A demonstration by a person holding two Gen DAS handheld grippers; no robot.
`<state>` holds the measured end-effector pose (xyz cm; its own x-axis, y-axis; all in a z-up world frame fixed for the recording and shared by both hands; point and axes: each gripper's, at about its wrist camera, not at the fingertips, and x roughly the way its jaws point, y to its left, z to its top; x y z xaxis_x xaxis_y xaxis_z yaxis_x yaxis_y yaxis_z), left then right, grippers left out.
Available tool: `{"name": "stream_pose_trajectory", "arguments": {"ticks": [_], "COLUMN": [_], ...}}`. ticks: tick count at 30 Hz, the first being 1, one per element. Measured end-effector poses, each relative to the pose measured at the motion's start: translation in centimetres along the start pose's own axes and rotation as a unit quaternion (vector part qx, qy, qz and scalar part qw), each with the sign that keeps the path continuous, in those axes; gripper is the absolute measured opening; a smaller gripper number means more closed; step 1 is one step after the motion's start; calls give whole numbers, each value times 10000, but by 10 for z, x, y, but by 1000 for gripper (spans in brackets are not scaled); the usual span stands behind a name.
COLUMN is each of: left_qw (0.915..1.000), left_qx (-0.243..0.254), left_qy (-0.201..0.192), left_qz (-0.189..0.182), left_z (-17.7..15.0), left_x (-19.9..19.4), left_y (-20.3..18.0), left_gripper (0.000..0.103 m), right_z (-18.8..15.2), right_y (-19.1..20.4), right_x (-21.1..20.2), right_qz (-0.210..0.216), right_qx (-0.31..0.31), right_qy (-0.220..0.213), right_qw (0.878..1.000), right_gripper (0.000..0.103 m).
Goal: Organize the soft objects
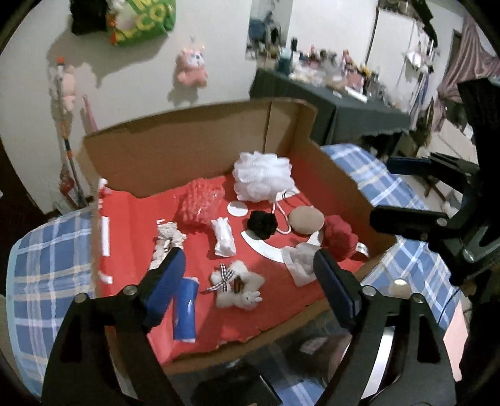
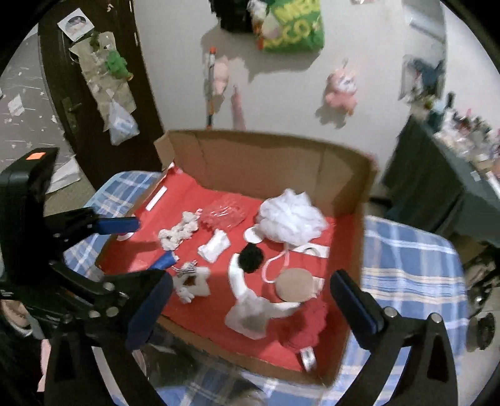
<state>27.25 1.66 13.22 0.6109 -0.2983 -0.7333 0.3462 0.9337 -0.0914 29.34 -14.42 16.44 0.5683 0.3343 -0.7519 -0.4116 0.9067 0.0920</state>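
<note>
A cardboard box [image 1: 187,146] lined in red holds the soft things. At the back lies a white bath pouf [image 1: 262,176], with a pink mesh bundle [image 1: 201,201] to its left. In the middle are a black scrunchie [image 1: 262,224], a tan round sponge [image 1: 306,221] and a small white pack [image 1: 223,237]. A red fluffy piece [image 1: 340,237] and a white cloth [image 1: 300,259] lie at the right. A white plush star with a checked bow [image 1: 237,284] and a blue roll [image 1: 186,309] lie near the front. My left gripper [image 1: 250,287] hangs open and empty above the box's near edge. My right gripper [image 2: 251,312] does the same over the cloth [image 2: 250,315].
The box rests on a blue plaid bedcover [image 1: 47,274]. A dark table [image 1: 343,103] crowded with small items stands behind at the right. Plush toys [image 1: 190,67] and a green bag [image 1: 140,22] hang on the white wall. A dark door [image 2: 93,93] is at the left.
</note>
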Motion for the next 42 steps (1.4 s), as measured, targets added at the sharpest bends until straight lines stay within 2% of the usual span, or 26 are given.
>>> {"name": "stream_pose_trajectory", "arguments": {"ticks": [3, 9, 13, 17, 23, 31, 42], "left_qw": [9994, 9967, 9953, 9944, 9938, 9933, 9918], "left_qx": [-149, -550, -647, -778, -991, -930, -997], "left_qy": [-250, -444, -418, -334, -251, -235, 131], "left_qz": [173, 394, 589, 636, 431, 641, 787], "left_z": [-12, -34, -48, -59, -67, -72, -78], "left_x": [-15, -27, -24, -15, -6, -7, 21], "left_y": [1, 11, 17, 23, 31, 38, 44], "left_gripper": [88, 88, 88, 88, 88, 88, 88], "right_z": [-11, -34, -49, -64, -76, -84, -87], "right_y": [3, 7, 7, 8, 5, 5, 3], "right_x": [-19, -29, -22, -9, 11, 18, 33], "right_qz": [-230, -633, -762, -933, -973, -1061, -1142], "right_qx": [97, 204, 359, 389, 472, 474, 448], "right_qy": [-266, -502, -548, -498, -331, -310, -163], "right_qw": [9993, 9965, 9949, 9936, 9936, 9927, 9923], "right_gripper": [103, 103, 103, 103, 103, 103, 103]}}
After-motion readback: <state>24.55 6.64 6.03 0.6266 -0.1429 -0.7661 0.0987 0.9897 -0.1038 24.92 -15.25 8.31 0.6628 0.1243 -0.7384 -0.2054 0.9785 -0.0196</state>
